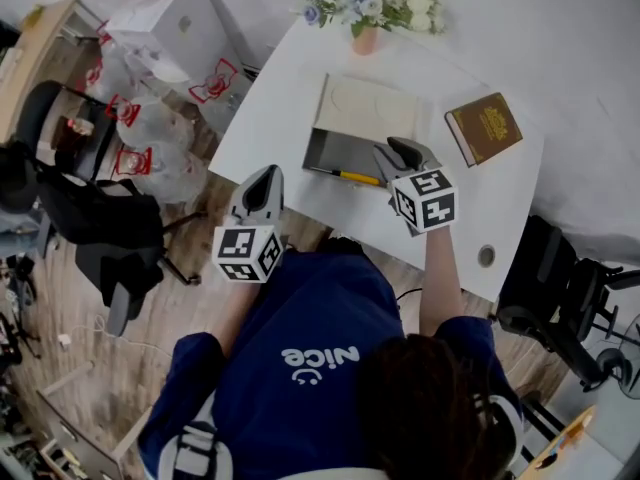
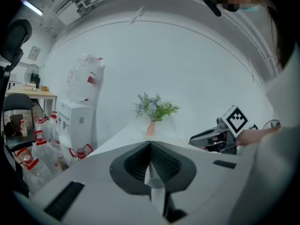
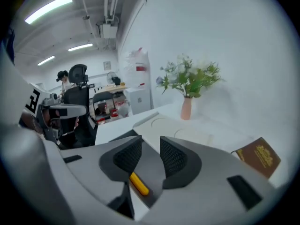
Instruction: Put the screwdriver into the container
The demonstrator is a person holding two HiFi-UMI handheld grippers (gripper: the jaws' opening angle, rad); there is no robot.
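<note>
The screwdriver (image 1: 358,178), with a yellow handle and a thin dark shaft, lies flat along the near side of the dark grey container tray (image 1: 335,148). The tray's beige lid (image 1: 370,108) lies behind it. My right gripper (image 1: 397,152) hovers just over the handle end. Its jaws are open, and the yellow handle (image 3: 139,183) shows below the gap with neither pad on it. My left gripper (image 1: 265,180) hangs beside the table's left edge, away from the tray. In the left gripper view that gripper (image 2: 150,149) is shut, with nothing between its pads.
A brown book (image 1: 483,127) lies on the white table (image 1: 280,108) to the right of the lid. A pink vase of flowers (image 1: 366,38) stands at the far edge. Water bottles (image 1: 150,138) and a black office chair (image 1: 100,228) crowd the floor on the left.
</note>
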